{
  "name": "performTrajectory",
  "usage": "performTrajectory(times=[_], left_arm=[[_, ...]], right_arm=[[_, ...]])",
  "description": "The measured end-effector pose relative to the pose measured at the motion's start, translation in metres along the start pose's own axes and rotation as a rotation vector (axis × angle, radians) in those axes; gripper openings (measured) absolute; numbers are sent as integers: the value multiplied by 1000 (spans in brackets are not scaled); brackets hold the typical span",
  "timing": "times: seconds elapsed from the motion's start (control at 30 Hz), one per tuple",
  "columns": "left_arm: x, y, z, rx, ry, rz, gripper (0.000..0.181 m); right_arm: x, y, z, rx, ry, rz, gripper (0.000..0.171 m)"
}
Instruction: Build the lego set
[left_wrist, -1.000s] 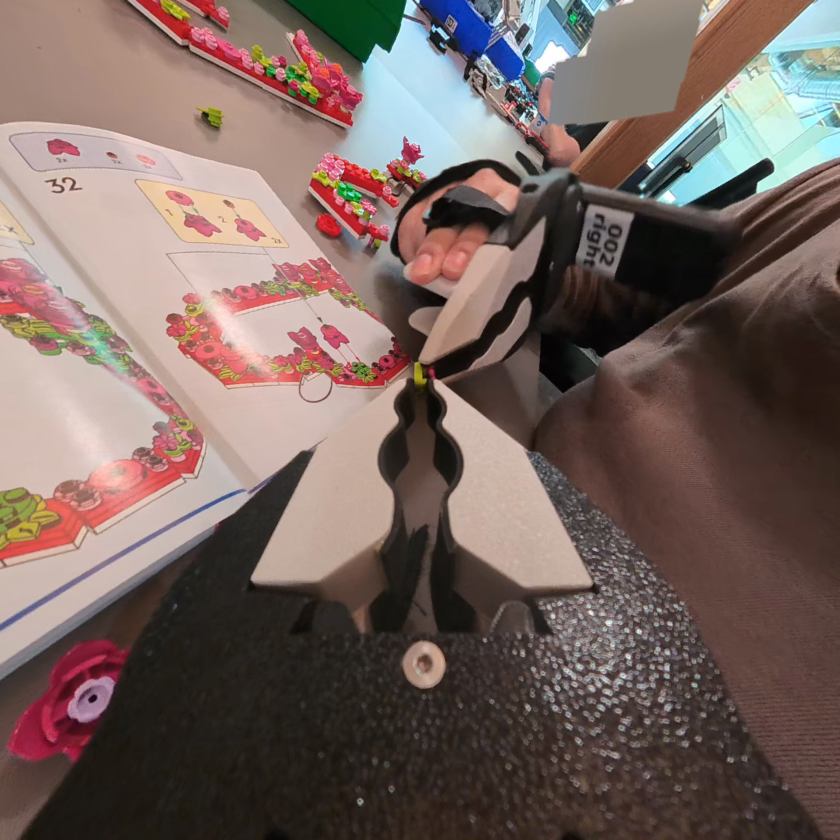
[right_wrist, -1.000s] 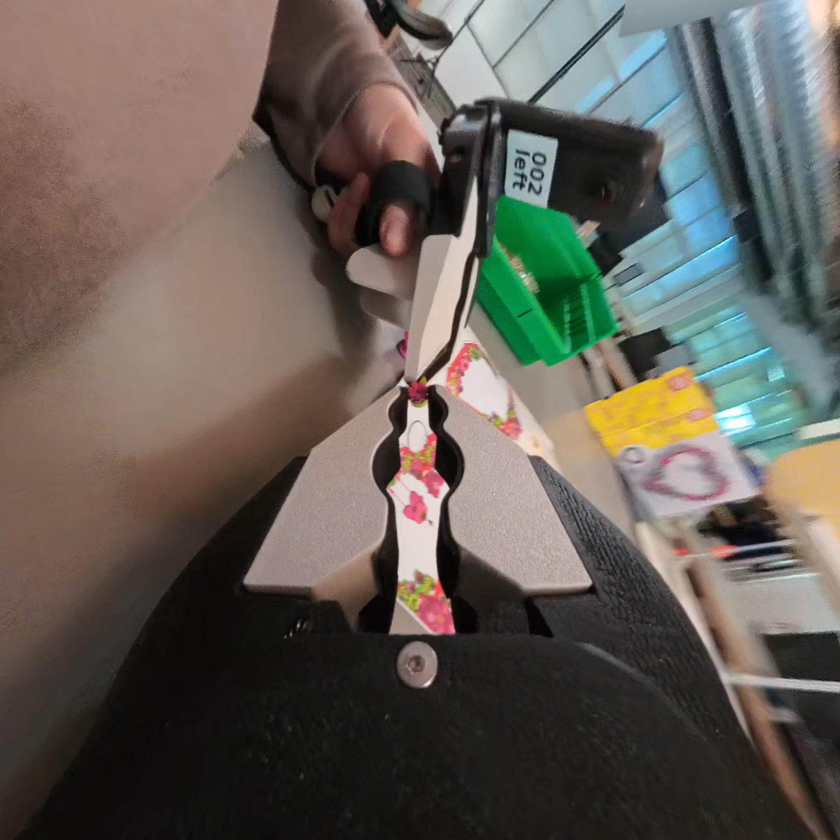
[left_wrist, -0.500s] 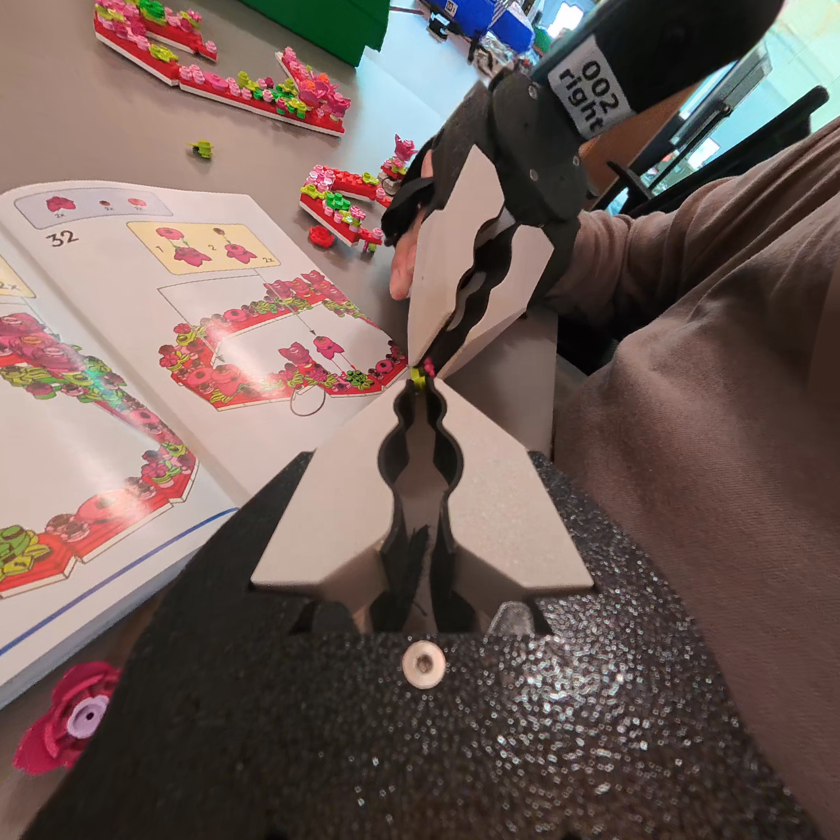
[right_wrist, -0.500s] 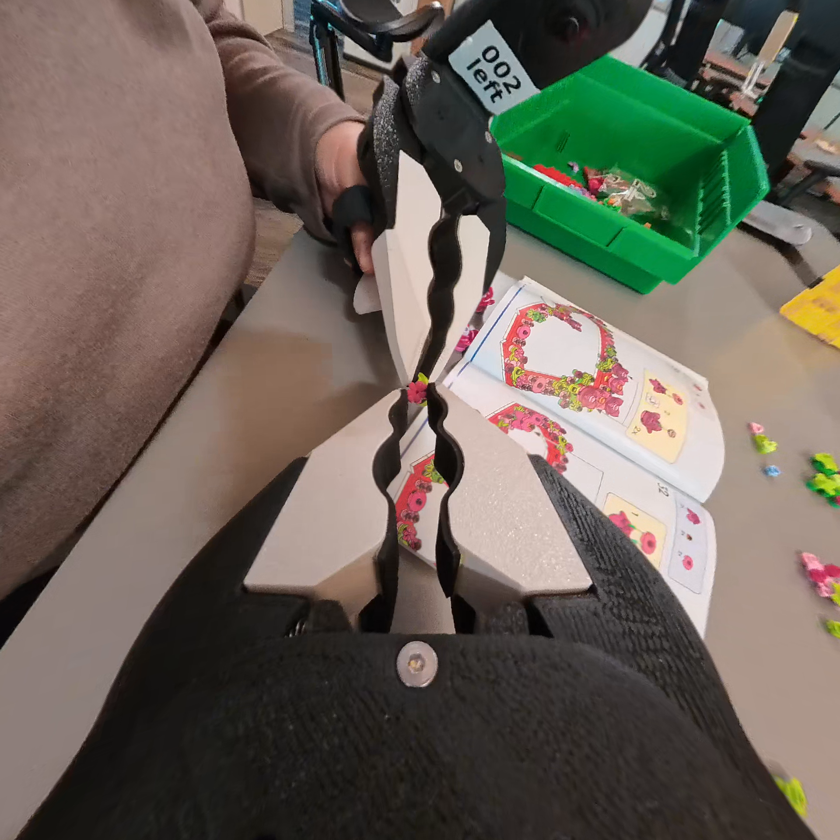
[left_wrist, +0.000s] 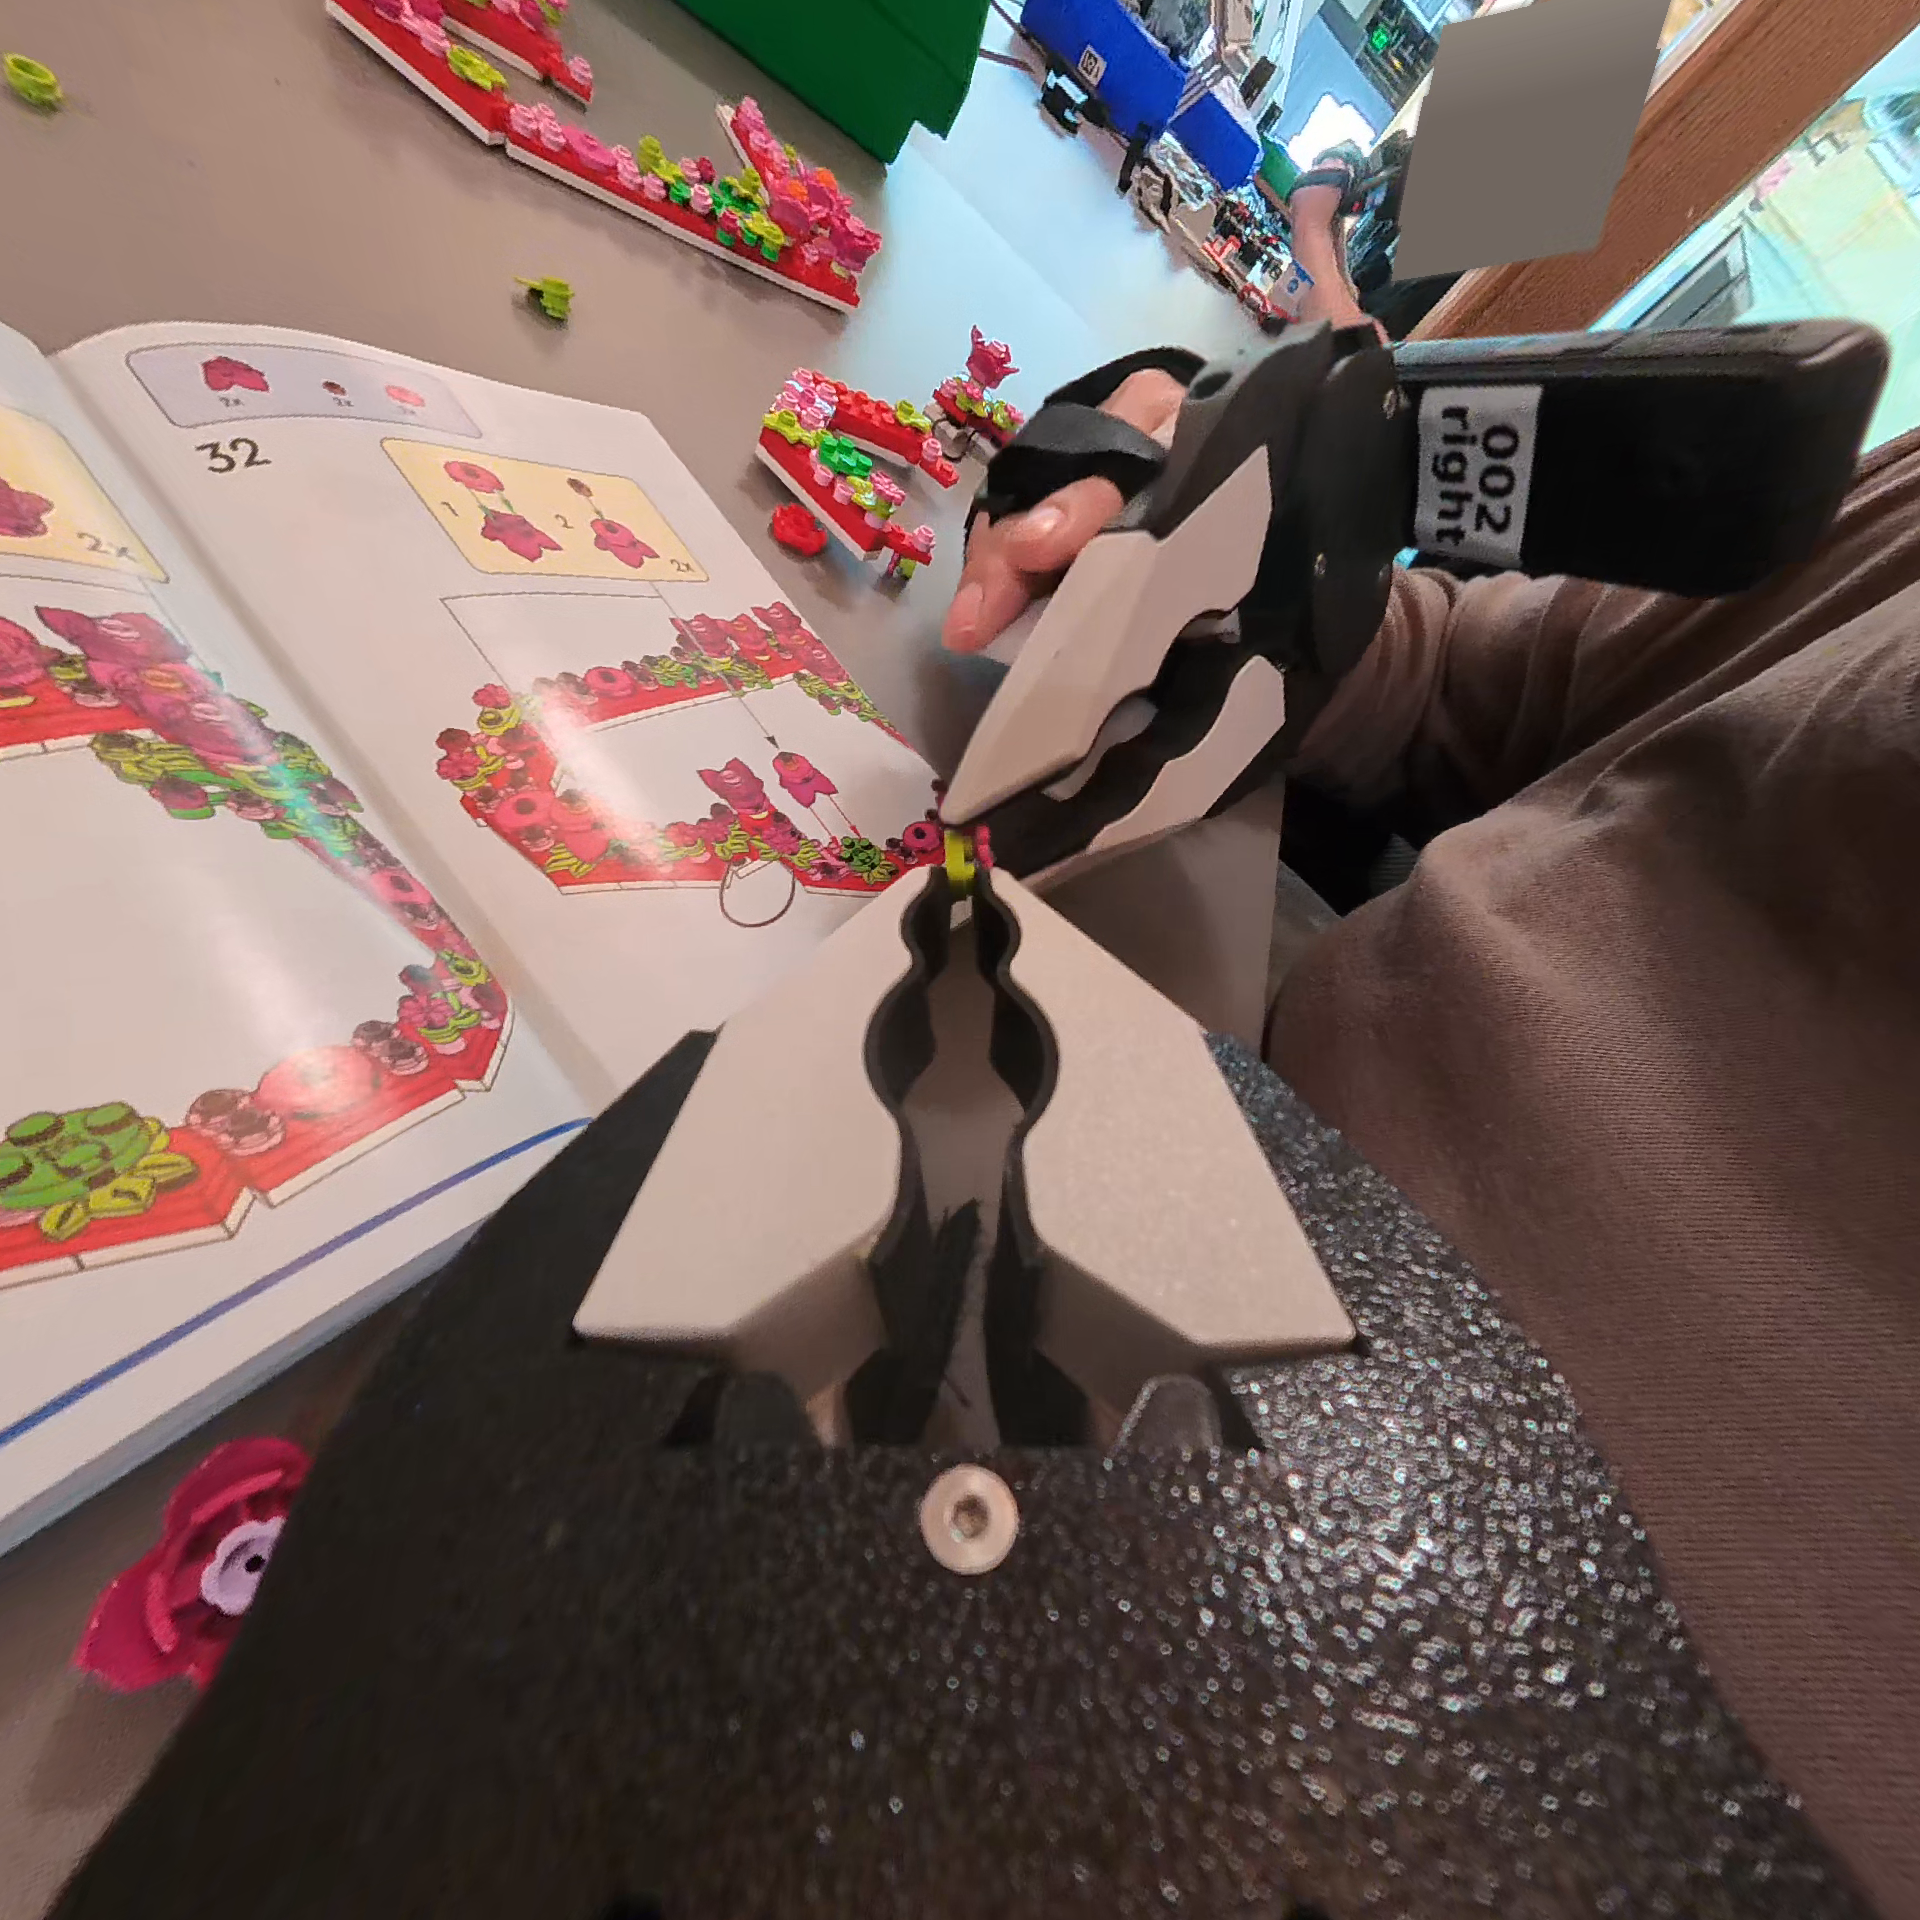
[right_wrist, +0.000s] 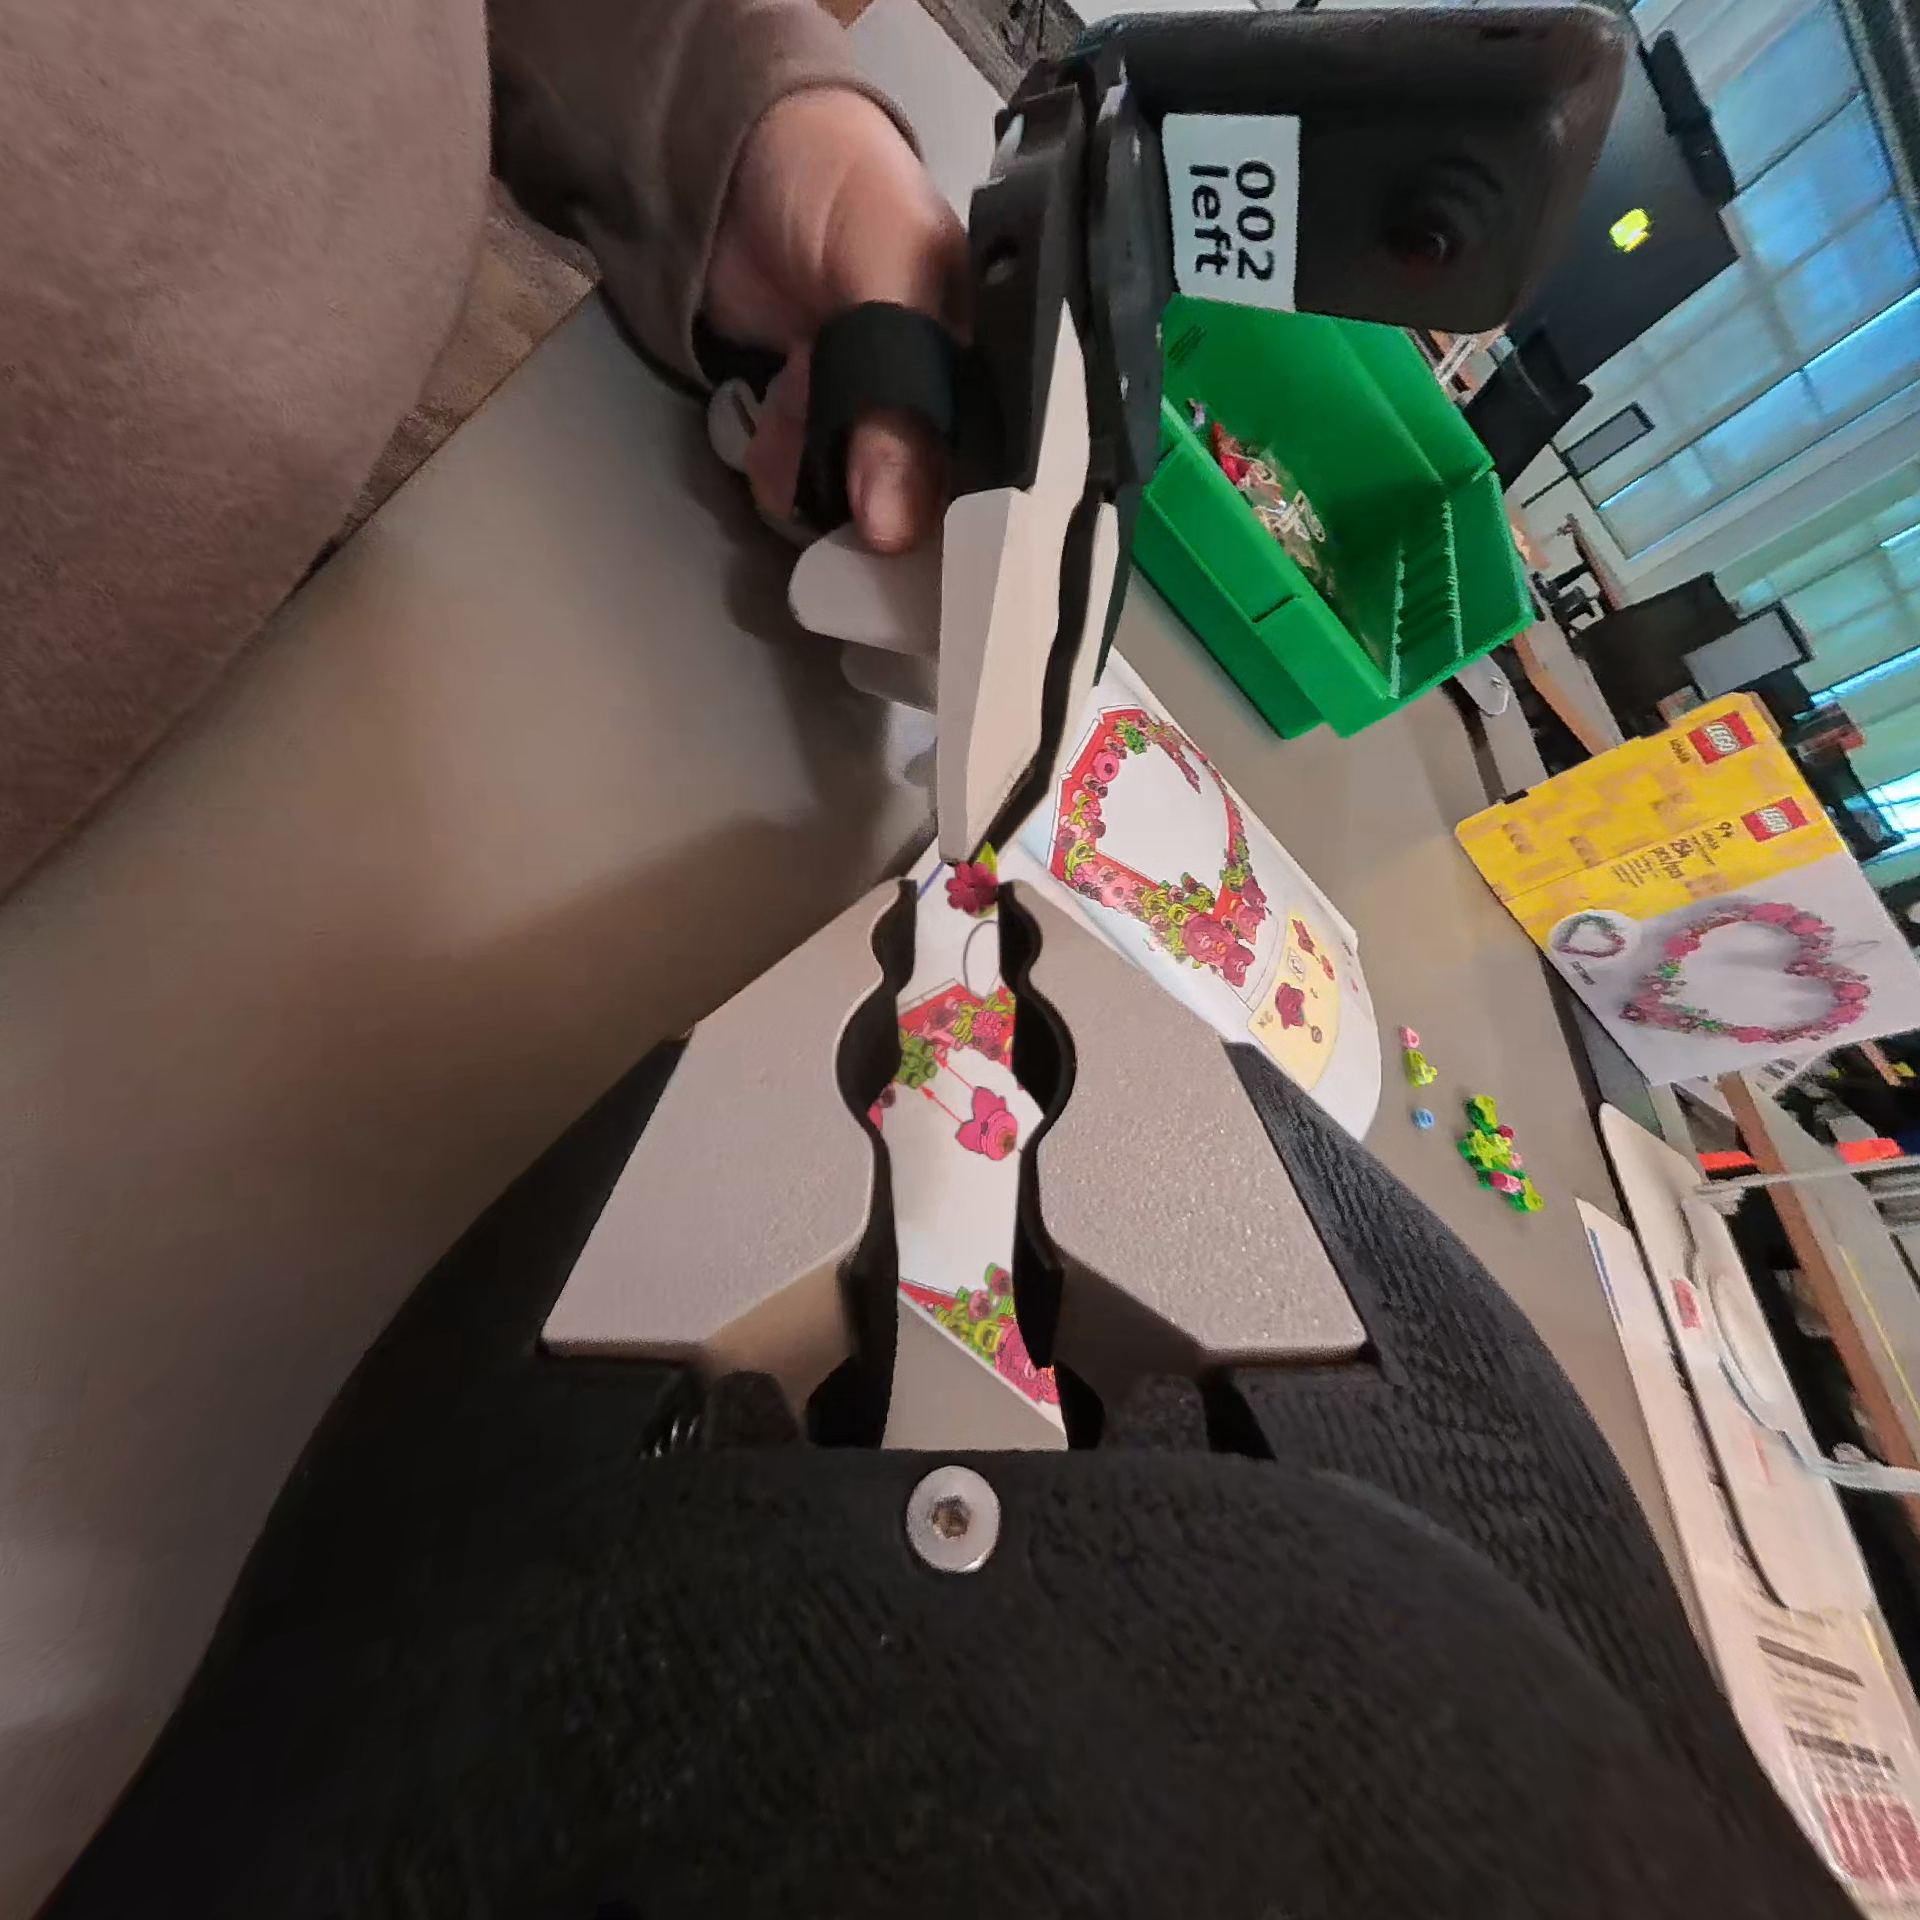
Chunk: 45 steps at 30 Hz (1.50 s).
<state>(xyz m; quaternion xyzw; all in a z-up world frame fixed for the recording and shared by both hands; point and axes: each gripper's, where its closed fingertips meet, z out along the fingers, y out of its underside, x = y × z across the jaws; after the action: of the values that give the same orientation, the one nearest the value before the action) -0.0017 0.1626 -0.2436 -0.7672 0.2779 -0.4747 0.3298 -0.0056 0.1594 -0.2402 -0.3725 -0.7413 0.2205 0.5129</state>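
My left gripper (left_wrist: 961, 883) is shut on a small lime green piece (left_wrist: 958, 862), held above the table's near edge. A pink flower piece (right_wrist: 971, 888) sits on the end of that lime piece (right_wrist: 985, 860). My right gripper (right_wrist: 958, 894) meets the left one tip to tip. Its jaws stand a little apart around the flower, with a thin gap on the flower's left side. In the left wrist view the right gripper (left_wrist: 971, 826) comes in from the upper right. In the right wrist view the left gripper (right_wrist: 982, 831) comes down from above.
An open instruction booklet (left_wrist: 312, 727) lies under the grippers. Built red flower sections (left_wrist: 852, 457) (left_wrist: 675, 177) lie beyond it. A dark pink rose piece (left_wrist: 187, 1558) lies near the left gripper. A green bin (right_wrist: 1330, 520), a yellow box (right_wrist: 1662, 883) and loose green pieces (right_wrist: 1496, 1153) lie to the right. Left and right tips are no more than a few centimetres apart.
The right gripper has swung from steeply above to a flatter angle at the upper right, its tips still at the left gripper's tips. Its jaws have parted wider around the pink flower.
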Motion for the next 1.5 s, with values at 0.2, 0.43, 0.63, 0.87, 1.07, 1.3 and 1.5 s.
performTrajectory(times=[0.2, 0.43, 0.63, 0.87, 1.07, 1.3, 1.5], left_arm=[[2, 2, 1, -14, 15, -3, 2], [3, 2, 0, -9, 39, -22, 2], [5, 1, 0, -4, 54, -21, 2], [6, 1, -1, -4, 61, -22, 2], [13, 0, -1, 6, 108, -19, 3], [13, 2, 0, -7, 101, -16, 3], [14, 1, -1, -1, 106, -14, 2]], right_arm=[[0, -2, -1, -4, 50, -137, 7], [-2, -5, -2, -80, 210, -595, 6], [-3, -8, -2, -84, 257, -704, 6], [-4, -9, -3, -66, 266, -699, 6], [-5, -15, -7, 52, 206, -482, 6], [-8, -15, -6, -12, 241, -657, 5], [-8, -17, -7, -21, 250, -693, 5]])
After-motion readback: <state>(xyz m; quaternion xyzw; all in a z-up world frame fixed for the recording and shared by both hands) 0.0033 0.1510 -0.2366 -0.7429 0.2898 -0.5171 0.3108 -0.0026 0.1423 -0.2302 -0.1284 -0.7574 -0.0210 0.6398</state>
